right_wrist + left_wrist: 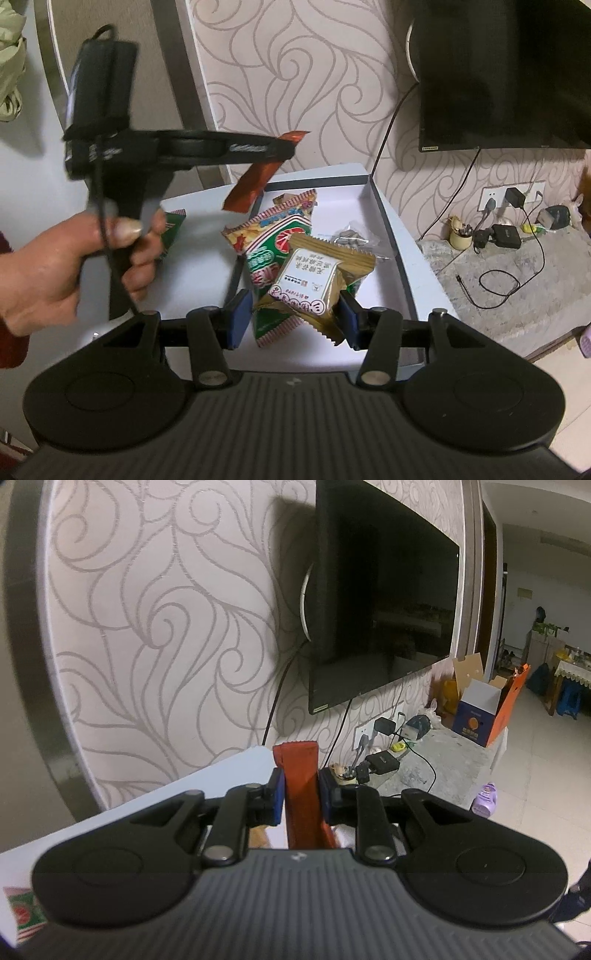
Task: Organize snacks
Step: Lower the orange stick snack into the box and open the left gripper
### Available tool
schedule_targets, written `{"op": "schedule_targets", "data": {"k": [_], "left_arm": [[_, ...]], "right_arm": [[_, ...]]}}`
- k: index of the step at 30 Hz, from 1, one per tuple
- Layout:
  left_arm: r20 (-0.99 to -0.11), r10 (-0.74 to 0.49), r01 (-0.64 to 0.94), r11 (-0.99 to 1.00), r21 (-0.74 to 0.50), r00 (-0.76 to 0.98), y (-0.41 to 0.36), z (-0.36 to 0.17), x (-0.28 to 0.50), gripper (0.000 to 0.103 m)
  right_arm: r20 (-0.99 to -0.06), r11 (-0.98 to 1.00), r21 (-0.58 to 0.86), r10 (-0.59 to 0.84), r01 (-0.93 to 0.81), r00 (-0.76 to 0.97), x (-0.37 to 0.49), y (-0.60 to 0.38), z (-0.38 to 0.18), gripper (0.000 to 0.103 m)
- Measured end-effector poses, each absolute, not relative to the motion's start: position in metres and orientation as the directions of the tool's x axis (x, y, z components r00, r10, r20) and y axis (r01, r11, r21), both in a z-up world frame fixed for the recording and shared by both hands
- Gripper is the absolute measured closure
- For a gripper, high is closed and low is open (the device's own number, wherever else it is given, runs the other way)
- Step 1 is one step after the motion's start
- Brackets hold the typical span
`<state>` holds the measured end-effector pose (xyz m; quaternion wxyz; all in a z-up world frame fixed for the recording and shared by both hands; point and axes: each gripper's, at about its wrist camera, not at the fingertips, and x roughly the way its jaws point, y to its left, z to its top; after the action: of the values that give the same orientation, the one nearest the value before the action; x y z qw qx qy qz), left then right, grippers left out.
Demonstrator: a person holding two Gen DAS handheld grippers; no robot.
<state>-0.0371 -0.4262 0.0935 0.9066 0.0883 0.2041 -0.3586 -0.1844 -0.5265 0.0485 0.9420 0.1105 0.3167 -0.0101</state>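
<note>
My left gripper (300, 794) is shut on a long red snack packet (301, 775) and holds it up in the air; in the right wrist view the left gripper (284, 147) holds the same red packet (255, 182) tilted above the white box (373, 192). My right gripper (291, 317) is shut on a gold-brown snack packet (317, 280) just over the box. Under it lies a green and red snack bag (273, 236). A small clear packet with dark contents (354, 236) lies at the box's right side.
Another green packet (171, 229) lies at the box's left, also at the left wrist view's lower left (26, 912). A wall TV (384, 602) hangs ahead. A low stone ledge (517, 273) to the right carries chargers, cables and a cup. An orange carton (487, 716) stands farther along.
</note>
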Motion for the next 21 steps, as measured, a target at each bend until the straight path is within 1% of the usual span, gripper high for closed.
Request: {"op": "schedule_targets", "data": {"k": [9,21], "left_arm": [[-0.476,-0.587,0.681,0.731,0.036,0.655,-0.459,0.080,-0.021,0.080],[-0.529,-0.547,0.668,0.742,0.053,0.649,-0.480,0.058,0.000,0.080]], "right_arm": [[-0.619,0.974,0.204,0.051,0.097,0.784,-0.175,-0.543,0.038,0.047],[-0.638,0.971,0.210,0.046,0.116,0.769,-0.166,-0.547,0.030,0.047]]}}
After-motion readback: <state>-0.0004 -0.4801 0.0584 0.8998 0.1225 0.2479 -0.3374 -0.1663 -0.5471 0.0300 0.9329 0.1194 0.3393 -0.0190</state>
